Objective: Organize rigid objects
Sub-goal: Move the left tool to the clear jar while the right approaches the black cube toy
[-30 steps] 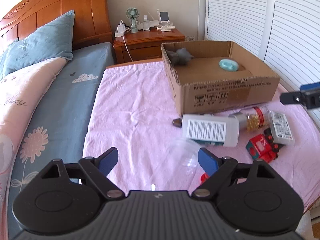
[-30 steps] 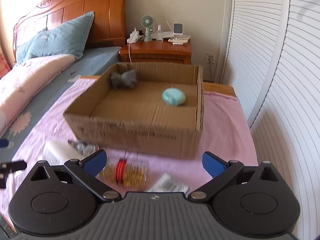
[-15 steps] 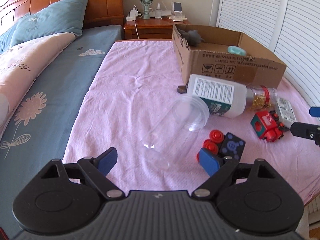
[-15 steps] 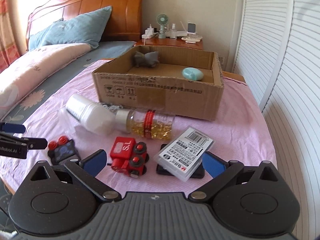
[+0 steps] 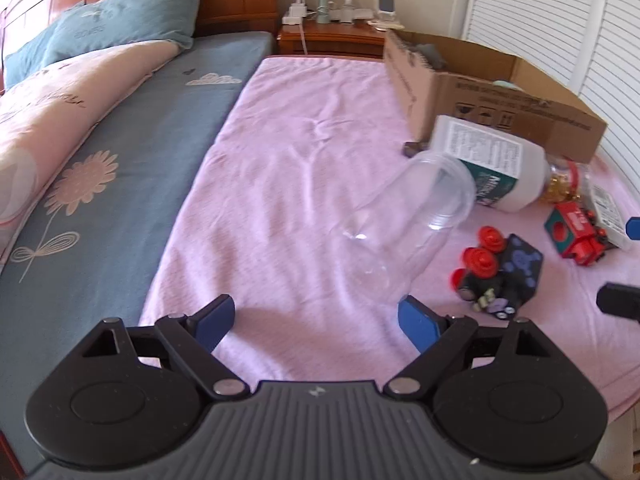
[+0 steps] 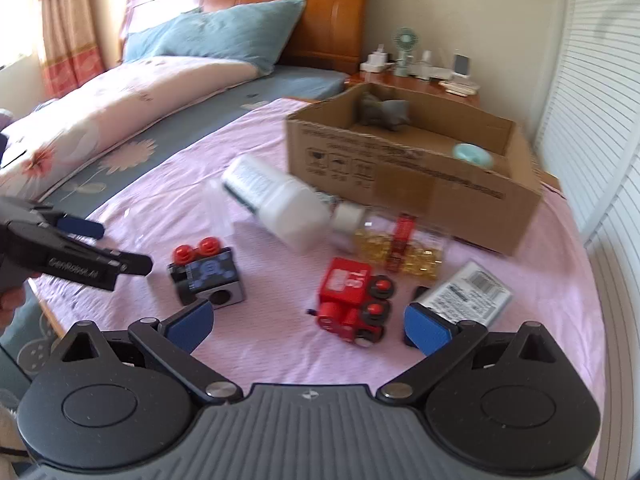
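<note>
Loose objects lie on a pink cloth [image 5: 304, 184]: a clear plastic cup [image 5: 408, 224] on its side, a white bottle [image 5: 488, 164], a capsule jar [image 6: 404, 248], a red toy train [image 6: 356, 300], a black toy block with red knobs [image 6: 206, 274] and a white barcoded pack [image 6: 464, 298]. An open cardboard box [image 6: 408, 172] holds a grey toy [image 6: 384, 114] and a teal round thing [image 6: 472, 154]. My left gripper [image 5: 316, 320] is open and empty, just short of the cup. My right gripper [image 6: 308, 324] is open and empty, just short of the train.
A bed with a blue sheet [image 5: 132, 148], a pink quilt and blue pillows lies to the left. A wooden nightstand [image 5: 332, 36] with a small fan stands behind the box. White louvred doors [image 5: 560, 24] close off the right side.
Both grippers have pulled back from the box and dropped low over the near cloth. The cup and toys now sit close in front of them. Both stayed open.
</note>
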### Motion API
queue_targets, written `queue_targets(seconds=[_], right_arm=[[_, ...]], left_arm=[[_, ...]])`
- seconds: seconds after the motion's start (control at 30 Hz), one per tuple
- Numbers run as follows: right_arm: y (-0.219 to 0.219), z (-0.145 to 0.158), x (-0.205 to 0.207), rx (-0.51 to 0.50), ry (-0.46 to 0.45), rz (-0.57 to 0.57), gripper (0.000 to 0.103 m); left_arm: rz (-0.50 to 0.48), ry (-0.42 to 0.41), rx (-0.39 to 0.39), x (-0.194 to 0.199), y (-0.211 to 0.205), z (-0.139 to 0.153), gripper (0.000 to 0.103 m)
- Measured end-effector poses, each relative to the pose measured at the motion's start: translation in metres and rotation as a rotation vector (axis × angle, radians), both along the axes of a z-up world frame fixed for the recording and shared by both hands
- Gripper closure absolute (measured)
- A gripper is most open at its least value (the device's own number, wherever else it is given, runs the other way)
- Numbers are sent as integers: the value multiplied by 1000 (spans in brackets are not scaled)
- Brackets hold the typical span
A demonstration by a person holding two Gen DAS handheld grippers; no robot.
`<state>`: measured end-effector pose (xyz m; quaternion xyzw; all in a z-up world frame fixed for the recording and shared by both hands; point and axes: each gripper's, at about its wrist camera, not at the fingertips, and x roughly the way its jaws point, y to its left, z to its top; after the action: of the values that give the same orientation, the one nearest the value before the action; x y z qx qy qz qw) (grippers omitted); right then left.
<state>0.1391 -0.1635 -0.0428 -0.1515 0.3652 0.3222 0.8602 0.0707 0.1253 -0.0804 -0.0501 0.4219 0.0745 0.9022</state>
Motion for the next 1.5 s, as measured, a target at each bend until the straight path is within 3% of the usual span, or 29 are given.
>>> queue_targets(seconds=[0.33,0.43,0.53,0.8,0.93,1.0,1.2,1.3,1.43,1.5], right_arm=[[48,-15,-8,-59,5,189,0],[61,-19,-6,-64,-2,228,2],[73,-24,-3,-79,-7,258,11],[78,-30,-2,-72,-4,294,33],[72,-30,-5,-65,4,296,35],[68,-30,-7,-61,7,292,36],[56,-29,-8,-35,21,276,36],[53,-28,-9,-25,23,275,35],[51,-29,-8,-10,31,275,35],[48,-31,-6,-7,32,268,35]], left_arm=[[42,-8,-16,4,26,0,14],[16,-20,-60,2,25,5,14],[-16,-39,-117,1,22,15,14],[-150,-103,-42,26,0,43,14],[-256,-113,-96,52,-9,54,14],[-340,-100,-127,67,-17,55,9],[-436,7,-45,99,-40,36,9],[-461,13,-17,98,-44,34,9],[-533,31,-69,88,-47,39,9],[-538,31,-55,83,-51,40,9]])
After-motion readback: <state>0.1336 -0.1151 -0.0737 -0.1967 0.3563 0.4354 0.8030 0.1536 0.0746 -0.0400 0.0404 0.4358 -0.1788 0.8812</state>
